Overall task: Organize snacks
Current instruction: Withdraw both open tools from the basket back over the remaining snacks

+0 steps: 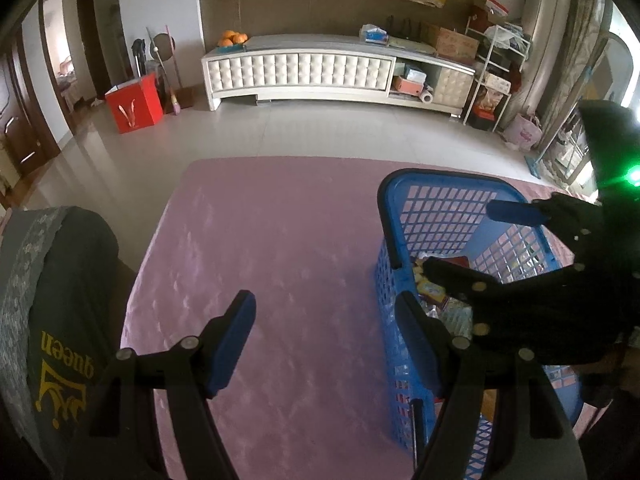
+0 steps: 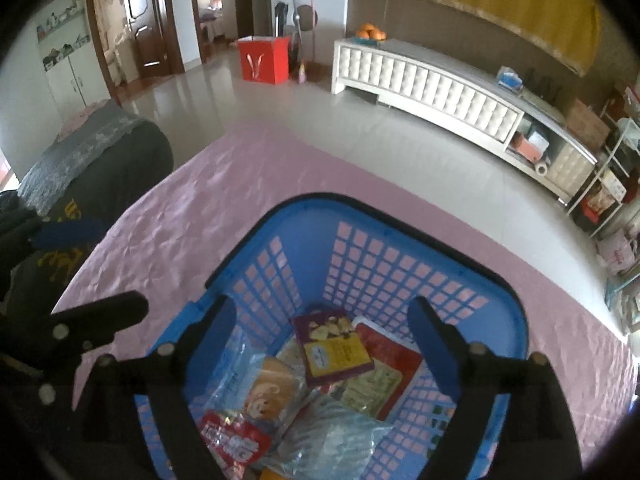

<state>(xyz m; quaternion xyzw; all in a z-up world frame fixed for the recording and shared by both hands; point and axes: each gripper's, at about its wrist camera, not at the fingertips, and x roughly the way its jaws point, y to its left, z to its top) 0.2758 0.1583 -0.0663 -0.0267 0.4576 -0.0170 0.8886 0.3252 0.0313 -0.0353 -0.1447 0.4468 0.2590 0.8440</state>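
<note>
A blue plastic basket (image 2: 400,264) stands on the pink tablecloth (image 2: 168,224), with several snack packs inside. A purple and yellow box (image 2: 334,346) lies on top of them, beside a red pack (image 2: 390,354) and clear bags (image 2: 264,392). My right gripper (image 2: 326,344) hangs open over the basket's mouth, its blue pads wide apart with nothing pressed between them. In the left wrist view my left gripper (image 1: 326,340) stands open above the cloth, its right finger over the basket's (image 1: 432,200) near rim. The right gripper (image 1: 468,240) shows there too, reaching over the basket.
A dark cushion with yellow lettering (image 1: 60,320) sits at the table's left edge. Beyond the table lie a tiled floor, a white padded cabinet (image 1: 304,70) with oranges (image 1: 232,38), a red box (image 1: 134,102) and a cluttered shelf rack (image 1: 496,76).
</note>
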